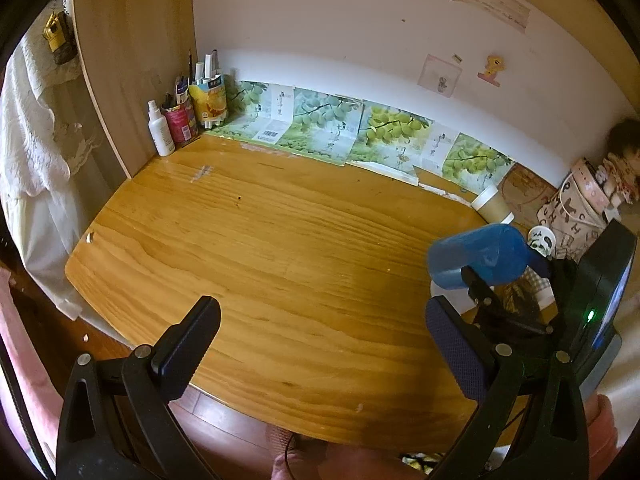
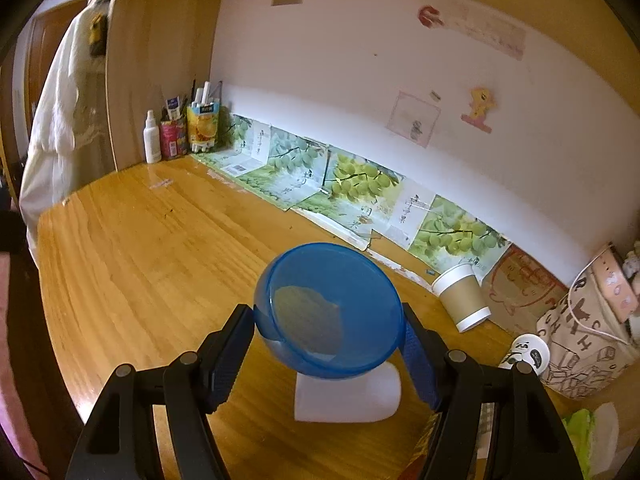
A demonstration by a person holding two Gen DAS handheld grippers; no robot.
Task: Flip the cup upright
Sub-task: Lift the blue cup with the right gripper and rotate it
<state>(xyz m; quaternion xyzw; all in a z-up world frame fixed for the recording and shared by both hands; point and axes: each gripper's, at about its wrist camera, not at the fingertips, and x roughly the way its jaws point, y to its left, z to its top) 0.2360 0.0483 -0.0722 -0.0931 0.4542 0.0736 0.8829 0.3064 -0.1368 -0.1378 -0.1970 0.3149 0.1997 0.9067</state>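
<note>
The right tool (image 2: 328, 354) is clamped on a translucent blue plastic cup (image 2: 328, 310), its two blue-padded fingers (image 2: 228, 364) pressing the cup's sides. The cup is held lying over, tilted, its round open mouth turned toward the right wrist camera, so that the inside and the pale bottom show through. From the left wrist view the same blue cup (image 1: 478, 258) appears at the right, lifted clear of the wooden counter (image 1: 280, 260) with its mouth facing left, and the right tool (image 1: 496, 280) gripping it from the near side.

Just under the cup, a white rounded plastic object (image 2: 348, 394) lies on the counter; what it is cannot be told.

The left tool (image 1: 320, 344) hangs over the near edge of the counter with its jaws spread wide and nothing between them.

Beyond the cup, toward the wall, a brown paper cup with white rims (image 2: 462, 298) leans tilted against the printed sheets. A small white panda-faced object (image 2: 528, 354) sits to the right of the right tool, next to a patterned fabric bag (image 2: 588, 340). Green grape-printed paper sheets (image 2: 352, 184) line the foot of the white wall (image 2: 340, 60). In the far left corner stand a white spray bottle (image 2: 151, 140), a red can of pens (image 2: 173, 138) and a yellow carton holding markers (image 2: 203, 124).
</note>
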